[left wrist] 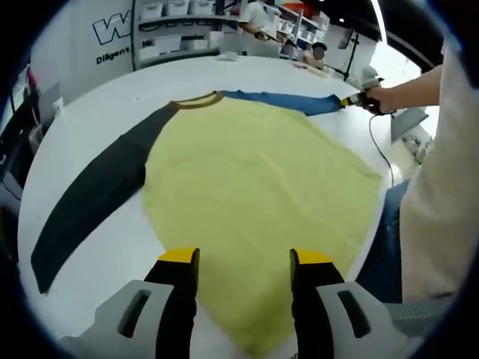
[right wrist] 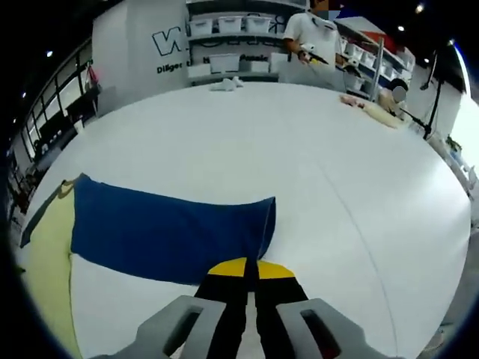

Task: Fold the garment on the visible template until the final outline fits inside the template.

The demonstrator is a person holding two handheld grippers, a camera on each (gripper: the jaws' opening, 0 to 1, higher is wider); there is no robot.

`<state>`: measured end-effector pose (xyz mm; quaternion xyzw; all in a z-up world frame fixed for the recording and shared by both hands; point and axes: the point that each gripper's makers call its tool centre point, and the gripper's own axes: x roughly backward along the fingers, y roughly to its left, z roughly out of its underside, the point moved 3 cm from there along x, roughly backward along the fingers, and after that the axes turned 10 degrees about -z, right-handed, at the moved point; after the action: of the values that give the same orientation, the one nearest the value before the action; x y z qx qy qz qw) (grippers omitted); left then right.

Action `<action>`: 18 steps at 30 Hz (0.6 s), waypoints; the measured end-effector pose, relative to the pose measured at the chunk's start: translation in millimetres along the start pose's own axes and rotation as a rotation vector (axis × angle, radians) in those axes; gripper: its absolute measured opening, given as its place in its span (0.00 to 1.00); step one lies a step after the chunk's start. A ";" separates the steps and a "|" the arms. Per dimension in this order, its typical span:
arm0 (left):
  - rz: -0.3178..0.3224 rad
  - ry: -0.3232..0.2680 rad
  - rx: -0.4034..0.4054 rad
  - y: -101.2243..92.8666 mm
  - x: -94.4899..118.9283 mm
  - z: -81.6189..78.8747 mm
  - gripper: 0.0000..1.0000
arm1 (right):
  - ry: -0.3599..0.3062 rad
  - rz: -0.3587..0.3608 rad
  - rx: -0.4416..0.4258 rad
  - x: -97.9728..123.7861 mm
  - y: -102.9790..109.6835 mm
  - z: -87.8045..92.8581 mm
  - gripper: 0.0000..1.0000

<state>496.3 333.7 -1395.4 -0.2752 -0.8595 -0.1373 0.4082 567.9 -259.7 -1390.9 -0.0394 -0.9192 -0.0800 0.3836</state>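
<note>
A long-sleeved garment (left wrist: 254, 187) lies spread flat on a large white table (left wrist: 112, 112). Its body is pale yellow, with a brown-edged collar (left wrist: 196, 100) at the far end from the left gripper (left wrist: 243, 258).

Left gripper view: the left gripper's two yellow-tipped jaws stand apart, released, and hold nothing. They hang over the near hem of the yellow body, the cloth showing in the gap between them. From the collar a dark grey sleeve (left wrist: 93, 198) runs out along the table toward the left edge of this view, lying flat. From the other side of the collar a blue sleeve (left wrist: 288, 101) stretches away to the right gripper (left wrist: 352, 101), which is held in a person's hand (left wrist: 382, 97) at the sleeve's cuff. A person's light top and blue trousers stand just beside the table edge, on the blue-sleeve side of the garment.

Right gripper view: the right gripper (right wrist: 247, 265) has its jaws closed together, tips touching, clenched on the cuff edge of the blue sleeve (right wrist: 168, 228). The sleeve extends flat from the jaws back toward the yellow body (right wrist: 49, 254), with the collar at the sleeve's far end. Beyond the garment, across the table, shelving (right wrist: 232, 45) with bins lines a wall, and another person (right wrist: 318, 37) stands there.
</note>
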 end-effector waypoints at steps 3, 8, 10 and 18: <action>-0.007 -0.010 0.000 1.0 0.1 -2.2 0.54 | -0.013 -0.002 0.007 3.2 1.6 -3.2 0.00; -0.025 -0.016 0.004 4.3 0.1 -2.7 0.62 | -0.033 -0.001 0.015 9.9 6.6 -7.5 0.00; -0.029 -0.019 0.006 5.0 0.6 -2.3 0.64 | -0.048 -0.001 0.023 14.3 10.8 -11.7 0.00; -0.054 -0.042 0.018 6.6 2.2 -2.7 0.74 | -0.127 -0.025 0.055 31.0 27.1 -39.1 0.00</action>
<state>500.7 338.6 -1391.9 -0.2512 -0.8763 -0.1343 0.3885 577.0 -239.7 -1338.5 -0.0225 -0.9439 -0.0568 0.3244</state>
